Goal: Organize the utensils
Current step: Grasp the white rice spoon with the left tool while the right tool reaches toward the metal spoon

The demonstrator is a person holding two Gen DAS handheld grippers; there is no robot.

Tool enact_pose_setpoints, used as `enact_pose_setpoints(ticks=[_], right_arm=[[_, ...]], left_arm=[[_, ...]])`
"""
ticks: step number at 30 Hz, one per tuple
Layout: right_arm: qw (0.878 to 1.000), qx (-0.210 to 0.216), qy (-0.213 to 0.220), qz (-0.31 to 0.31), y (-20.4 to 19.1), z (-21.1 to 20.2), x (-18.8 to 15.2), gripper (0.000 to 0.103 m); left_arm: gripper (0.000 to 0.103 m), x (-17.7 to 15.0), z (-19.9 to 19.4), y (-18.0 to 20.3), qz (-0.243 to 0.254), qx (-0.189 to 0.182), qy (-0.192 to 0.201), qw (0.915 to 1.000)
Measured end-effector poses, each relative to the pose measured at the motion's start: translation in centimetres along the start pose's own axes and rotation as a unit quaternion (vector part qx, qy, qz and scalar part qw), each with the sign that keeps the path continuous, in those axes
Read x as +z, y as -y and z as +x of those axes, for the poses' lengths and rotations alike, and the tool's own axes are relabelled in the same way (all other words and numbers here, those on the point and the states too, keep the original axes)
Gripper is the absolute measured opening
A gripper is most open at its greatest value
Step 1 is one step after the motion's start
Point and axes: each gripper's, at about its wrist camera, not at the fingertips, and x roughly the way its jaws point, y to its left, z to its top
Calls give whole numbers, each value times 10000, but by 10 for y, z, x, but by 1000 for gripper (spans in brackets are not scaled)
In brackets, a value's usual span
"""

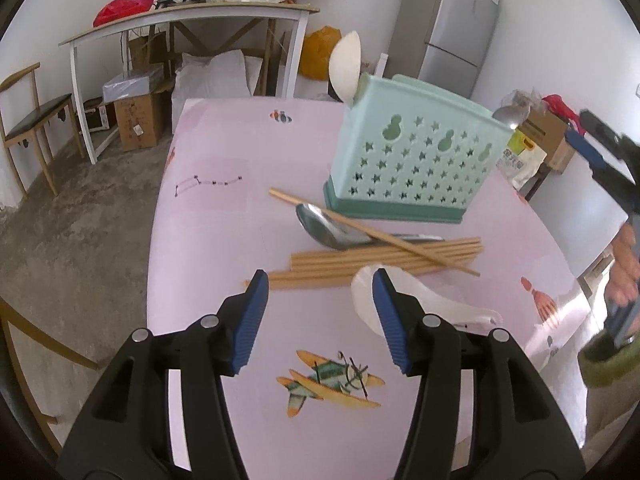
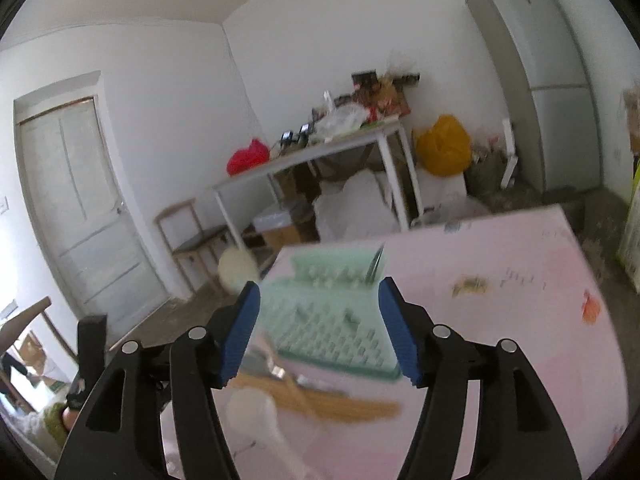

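Note:
A mint-green utensil holder (image 1: 416, 168) stands on the pink table (image 1: 208, 240), with a white spoon (image 1: 345, 66) and a metal spoon (image 1: 507, 115) sticking out of it. In front of it lie several wooden chopsticks (image 1: 384, 260), a metal spoon (image 1: 328, 226) and a white ceramic spoon (image 1: 460, 304). My left gripper (image 1: 320, 284) hovers open just short of the chopsticks, its right finger over the white spoon's bowl. My right gripper (image 2: 318, 296) is open and empty, level with the holder (image 2: 332, 312) in a blurred view; it also shows at the right edge (image 1: 600, 148).
A person's hand (image 1: 624, 276) and green sleeve are at the table's right side. Behind the table stand a white side table (image 1: 188, 20) with clutter, cardboard boxes (image 1: 136, 120), a wooden chair (image 1: 32, 116) and a grey fridge (image 1: 460, 24).

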Motion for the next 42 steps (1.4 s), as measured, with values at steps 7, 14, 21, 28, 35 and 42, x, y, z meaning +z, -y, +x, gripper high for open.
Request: enact_pose_setpoints(ticks=[7, 14, 21, 28, 35, 42], right_arm=[[9938, 130, -1093, -155, -33, 27, -64, 66], [9819, 240, -1817, -472, -66, 50, -105, 71], [9836, 57, -1790, -227, -51, 41, -104, 71], [9846, -26, -1736, 205, -28, 37, -101, 71], [9851, -16, -1666, 423, -19, 37, -100, 71], [9861, -68, -1587, 486, -15, 28, -98, 71]], left_arm=[[51, -7, 5, 0, -92, -3, -172, 9998], [51, -11, 9, -1, -352, -246, -332, 9985], [51, -15, 33, -2, -842, -761, -756, 9907], [36, -16, 48, 1, -1105, -942, -922, 9851], [15, -15, 54, 13, -1045, -752, -986, 9868], [9, -17, 53, 8, -1190, -759, -994, 9850]])
